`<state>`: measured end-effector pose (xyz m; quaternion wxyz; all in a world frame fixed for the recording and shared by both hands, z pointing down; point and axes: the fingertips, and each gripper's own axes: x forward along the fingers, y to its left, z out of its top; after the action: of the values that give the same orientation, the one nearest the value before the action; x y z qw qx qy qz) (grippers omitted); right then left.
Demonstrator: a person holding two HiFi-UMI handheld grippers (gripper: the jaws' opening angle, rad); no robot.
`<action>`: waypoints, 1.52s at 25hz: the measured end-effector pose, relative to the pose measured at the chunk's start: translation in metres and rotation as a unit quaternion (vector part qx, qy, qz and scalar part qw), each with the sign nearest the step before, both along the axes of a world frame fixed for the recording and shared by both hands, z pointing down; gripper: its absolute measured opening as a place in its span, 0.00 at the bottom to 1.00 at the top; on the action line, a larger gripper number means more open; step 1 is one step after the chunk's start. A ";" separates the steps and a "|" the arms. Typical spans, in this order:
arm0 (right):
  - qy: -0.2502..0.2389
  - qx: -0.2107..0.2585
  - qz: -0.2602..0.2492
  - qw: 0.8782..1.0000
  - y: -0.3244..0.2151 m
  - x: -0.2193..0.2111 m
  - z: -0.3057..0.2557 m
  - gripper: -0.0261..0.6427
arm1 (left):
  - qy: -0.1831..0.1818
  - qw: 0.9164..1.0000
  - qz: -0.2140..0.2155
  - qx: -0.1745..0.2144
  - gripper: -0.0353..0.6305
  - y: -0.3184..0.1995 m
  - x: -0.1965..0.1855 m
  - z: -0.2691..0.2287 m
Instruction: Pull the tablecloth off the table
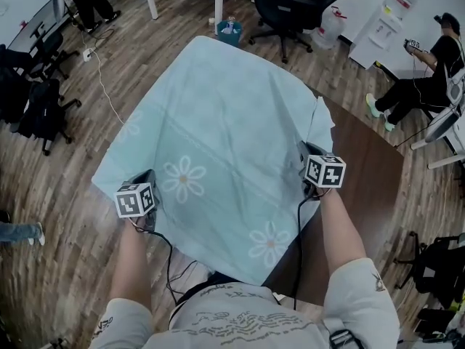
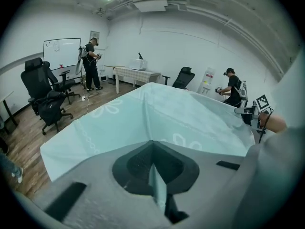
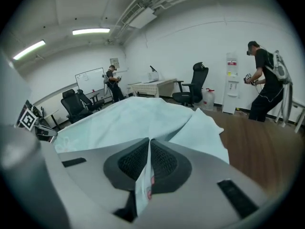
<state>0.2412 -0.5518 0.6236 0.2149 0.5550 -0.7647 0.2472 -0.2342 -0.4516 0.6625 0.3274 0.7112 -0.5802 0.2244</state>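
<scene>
- Head view: both arms stretch forward, left claw (image 1: 149, 180) and right claw (image 1: 305, 155) at opposite tablecloth (image 1: 218, 115) sides.
- Each claw closed tight, pinching a tablecloth fold.

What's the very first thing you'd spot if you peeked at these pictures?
The big pale blue tablecloth with white daisies fills the middle of the head view. It covers most of the brown table, whose right side is bare. The left gripper and the right gripper each pinch a fold of it, one at each side. A black office chair stands on the wood floor beyond.
</scene>
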 end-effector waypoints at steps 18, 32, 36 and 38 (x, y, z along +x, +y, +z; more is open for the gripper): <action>-0.056 0.116 -0.051 0.990 0.108 -0.084 -0.105 0.06 | 0.082 0.993 0.009 0.090 0.06 0.076 0.031 -0.073; -0.065 0.191 -0.011 0.979 0.185 -0.099 -0.177 0.06 | 0.073 0.974 0.085 0.196 0.06 0.129 0.098 -0.166; -0.065 0.213 0.016 0.975 0.207 -0.088 -0.202 0.06 | 0.045 0.964 0.119 0.235 0.06 0.140 0.126 -0.199; -0.053 0.228 0.024 0.972 0.217 -0.084 -0.216 0.06 | 0.041 0.958 0.129 0.251 0.06 0.144 0.138 -0.216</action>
<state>0.1571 -0.3345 0.4072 0.0359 0.5939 -0.7975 0.1006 -0.0964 -0.3073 0.4470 0.1300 0.8477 -0.5077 0.0822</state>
